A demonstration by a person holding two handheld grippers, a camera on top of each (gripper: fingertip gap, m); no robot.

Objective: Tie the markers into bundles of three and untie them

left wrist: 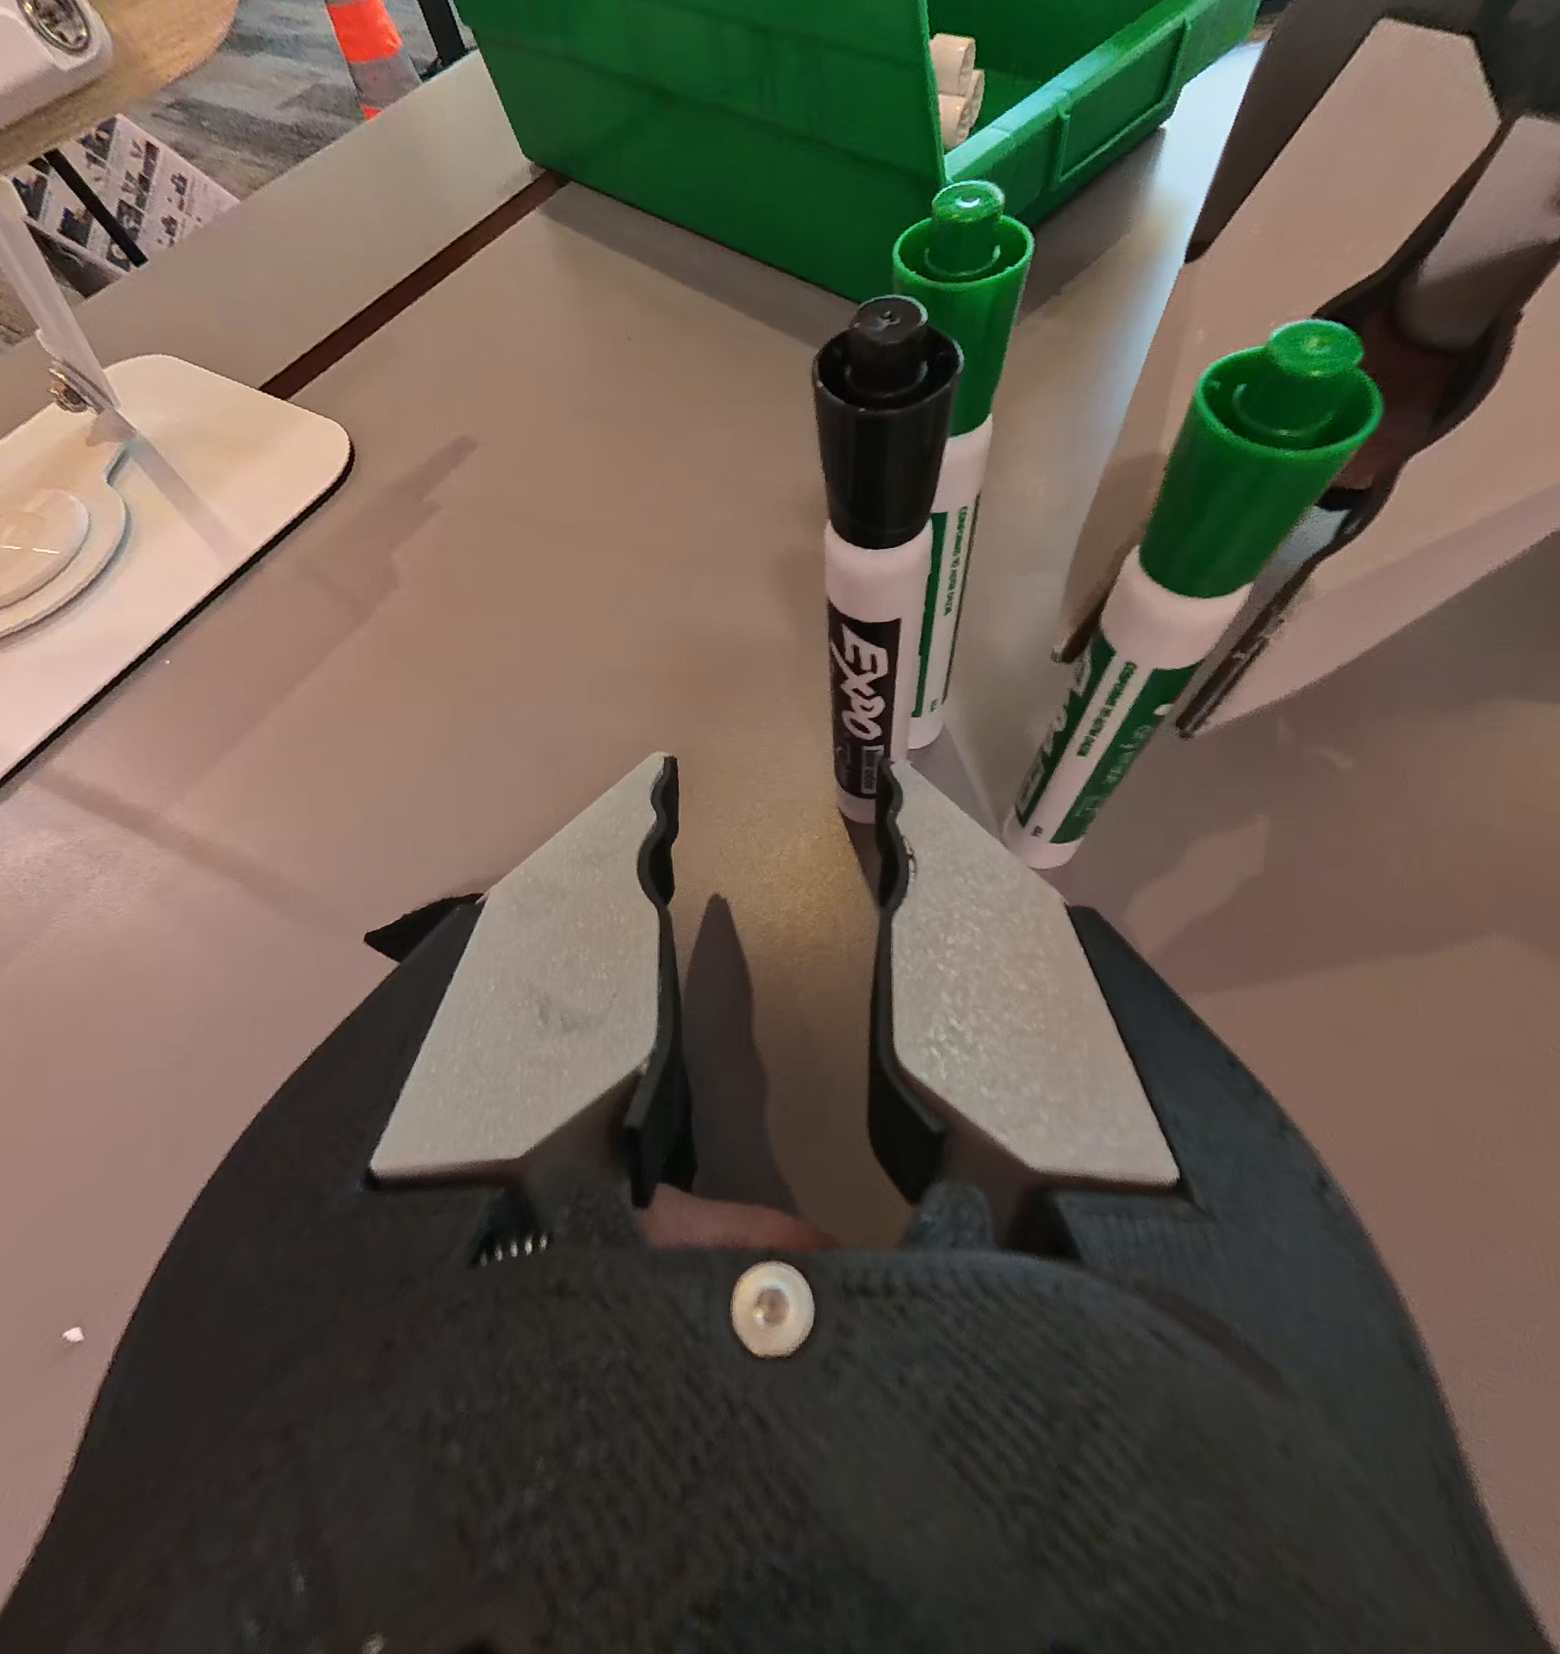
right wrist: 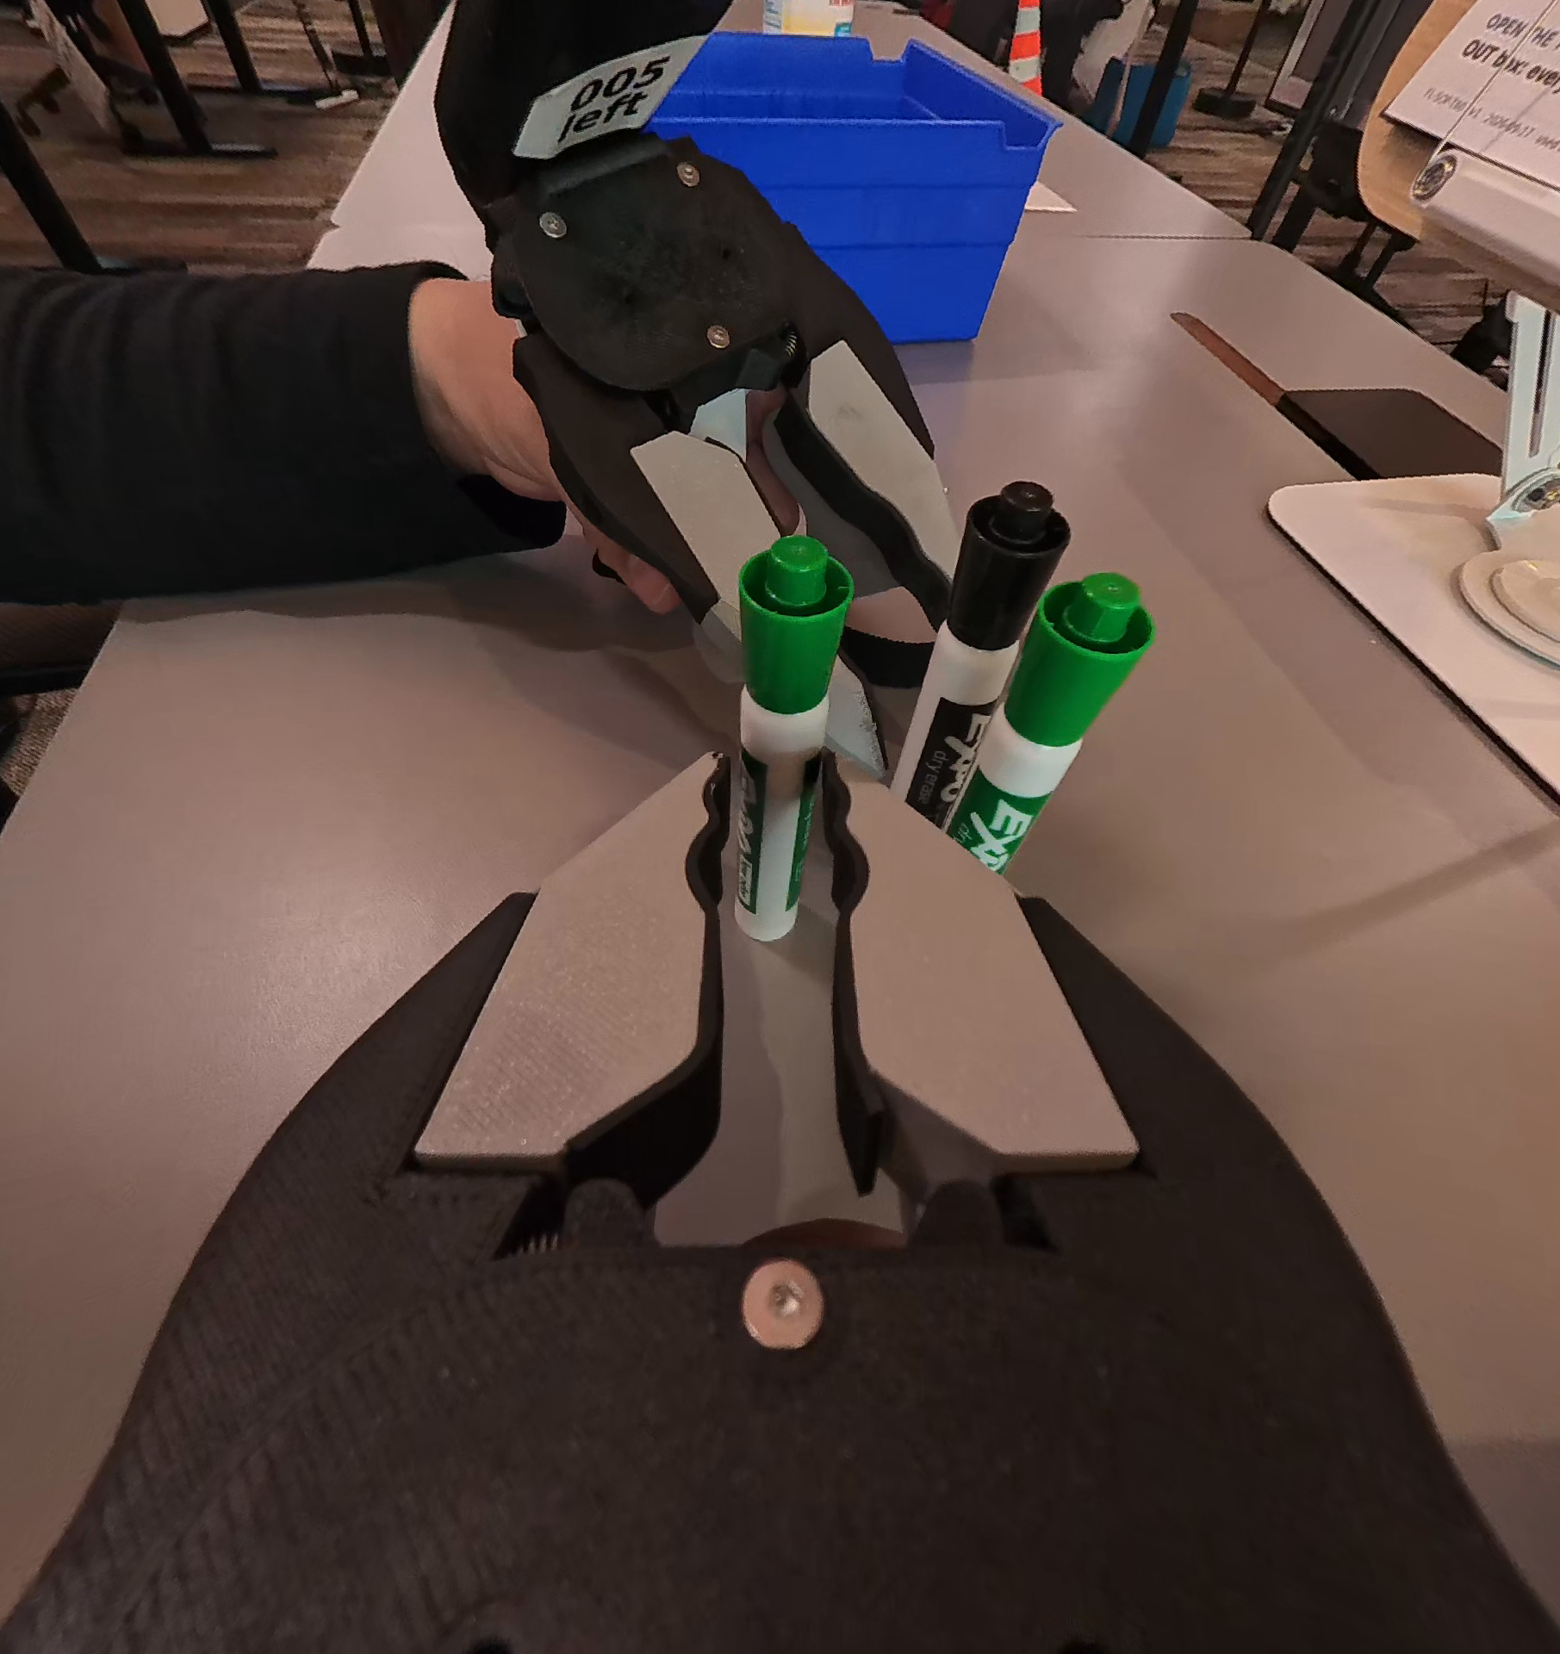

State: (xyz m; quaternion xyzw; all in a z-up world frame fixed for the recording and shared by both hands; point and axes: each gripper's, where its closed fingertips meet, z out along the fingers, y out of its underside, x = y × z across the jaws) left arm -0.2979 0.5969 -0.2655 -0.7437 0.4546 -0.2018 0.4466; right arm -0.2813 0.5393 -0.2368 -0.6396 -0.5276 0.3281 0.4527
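Observation:
Three markers stand upright on the grey table (left wrist: 400, 805). My right gripper (right wrist: 774, 779) is shut on a green-capped marker (right wrist: 785, 644), cap up, its pads against the white barrel low down. The left wrist view shows this marker (left wrist: 1223, 519) tilted between the right gripper's fingers (left wrist: 1134, 689), its lower end at the table. A black-capped marker (left wrist: 874, 537) and a second green one (left wrist: 955, 358) stand side by side, free. My left gripper (left wrist: 778, 779) is open and empty, its right fingertip beside the black marker's base. It also shows in the right wrist view (right wrist: 892, 662), behind the markers.
A green bin (left wrist: 758, 107) stands at the back of the table in the left wrist view. A blue bin (right wrist: 892, 179) stands beyond the left gripper. A white stand base (left wrist: 132, 501) lies to one side on the table. A person's hand and dark sleeve (right wrist: 176, 421) hold the left gripper.

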